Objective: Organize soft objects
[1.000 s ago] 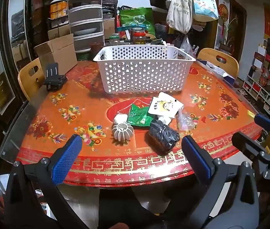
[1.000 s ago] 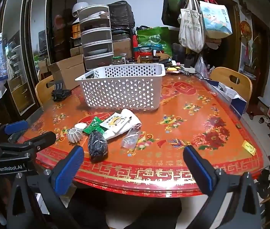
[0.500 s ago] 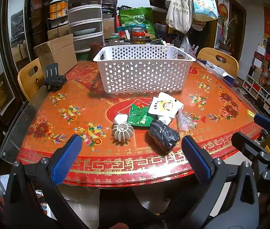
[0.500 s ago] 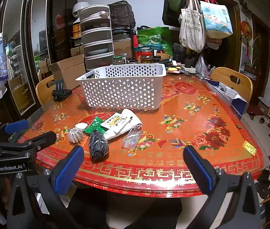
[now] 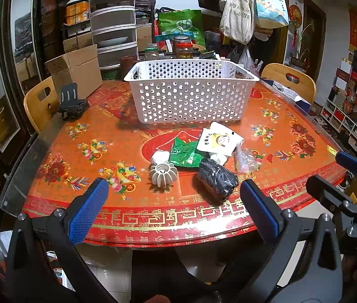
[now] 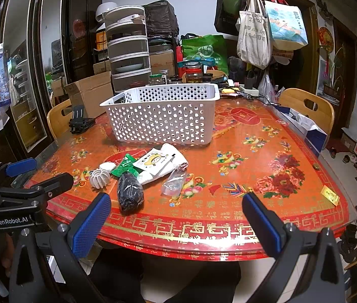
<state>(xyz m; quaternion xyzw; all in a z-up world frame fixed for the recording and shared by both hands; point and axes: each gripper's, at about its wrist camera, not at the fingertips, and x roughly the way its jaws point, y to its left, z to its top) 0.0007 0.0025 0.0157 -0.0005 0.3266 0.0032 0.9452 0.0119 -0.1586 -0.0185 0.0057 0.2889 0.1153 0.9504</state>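
A white perforated basket [image 5: 191, 93] [image 6: 163, 116] stands on the red patterned table [image 5: 102, 136]. In front of it lies a cluster: a black knitted bundle [image 5: 216, 178] [image 6: 130, 193], a ribbed white ball [image 5: 162, 174] [image 6: 99, 178], a green packet [image 5: 184, 151] [image 6: 125, 165], a white cartoon-printed pouch [image 5: 218, 140] [image 6: 160, 164], a small white pad [image 5: 159, 156] and a clear plastic bag [image 5: 246, 157] [image 6: 174, 183]. My left gripper [image 5: 173, 209] hangs open before the table edge, short of the cluster. My right gripper [image 6: 175, 223] is open too, to the cluster's right.
A black phone stand [image 5: 71, 103] sits at the table's left side. Wooden chairs [image 5: 39, 101] [image 6: 307, 108] flank the table. A cardboard box [image 5: 77, 70], stacked containers, jars and hanging bags crowd the back. A blue-white box [image 6: 307, 128] lies at the right edge.
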